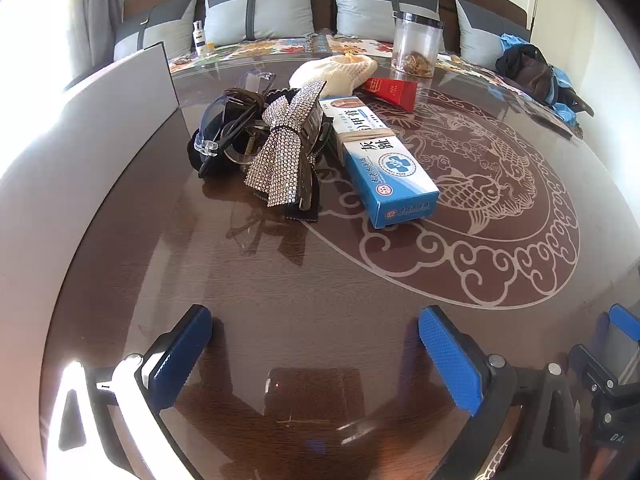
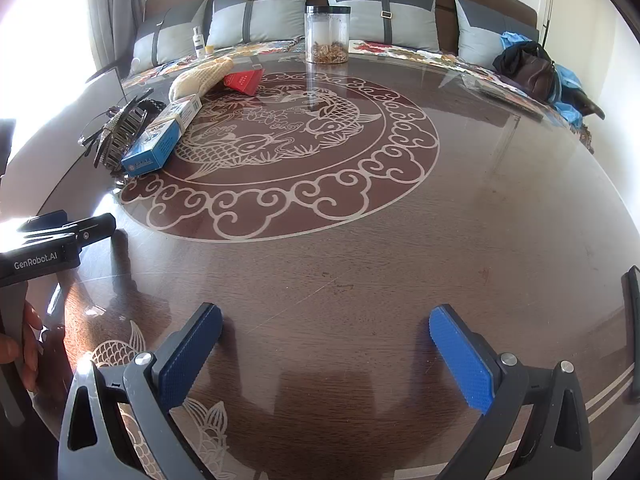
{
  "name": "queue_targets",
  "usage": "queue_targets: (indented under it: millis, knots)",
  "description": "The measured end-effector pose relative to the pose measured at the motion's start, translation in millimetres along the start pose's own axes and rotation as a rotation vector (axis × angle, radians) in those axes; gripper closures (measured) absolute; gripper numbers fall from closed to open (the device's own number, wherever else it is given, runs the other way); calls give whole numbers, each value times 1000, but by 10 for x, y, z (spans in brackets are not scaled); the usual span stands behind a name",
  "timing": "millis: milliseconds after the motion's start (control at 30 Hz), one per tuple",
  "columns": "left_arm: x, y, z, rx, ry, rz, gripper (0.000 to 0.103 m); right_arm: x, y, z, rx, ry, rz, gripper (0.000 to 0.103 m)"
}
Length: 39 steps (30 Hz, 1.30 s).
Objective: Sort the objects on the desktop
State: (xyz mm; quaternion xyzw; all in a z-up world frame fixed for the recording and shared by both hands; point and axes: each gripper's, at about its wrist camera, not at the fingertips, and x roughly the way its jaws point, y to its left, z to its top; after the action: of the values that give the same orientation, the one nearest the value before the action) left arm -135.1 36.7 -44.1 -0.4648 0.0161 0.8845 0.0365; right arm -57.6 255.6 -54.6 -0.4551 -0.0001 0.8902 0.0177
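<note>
A pile of small things lies on the round brown table [image 1: 360, 340]. It holds clear safety glasses [image 1: 224, 120], a rhinestone bow clip [image 1: 284, 140], a blue medicine box [image 1: 380, 156], a cream mesh pouch [image 1: 336, 74] and a red box [image 1: 390, 90]. My left gripper [image 1: 316, 344] is open and empty, low over the table in front of the pile. My right gripper [image 2: 326, 344] is open and empty over the table's near part, right of the pile. The blue box [image 2: 160, 140], bow clip [image 2: 116, 136], pouch [image 2: 200, 78] and red box [image 2: 242, 80] lie far left in the right wrist view.
A clear jar [image 1: 416, 46] with a black lid stands at the table's far edge, also in the right wrist view [image 2: 327, 34]. A grey board [image 1: 80, 160] stands along the left. A sofa with cushions [image 1: 260, 12], a small bottle [image 1: 199, 38] and a dark bag [image 1: 528, 68] lie behind.
</note>
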Motion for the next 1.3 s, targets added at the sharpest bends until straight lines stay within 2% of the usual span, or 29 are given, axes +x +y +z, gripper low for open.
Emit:
queue_targets:
  millis: [1300]
  knots:
    - [-7,2,-40,-10,-13,12,0,-2,15,19,0,1,0,0]
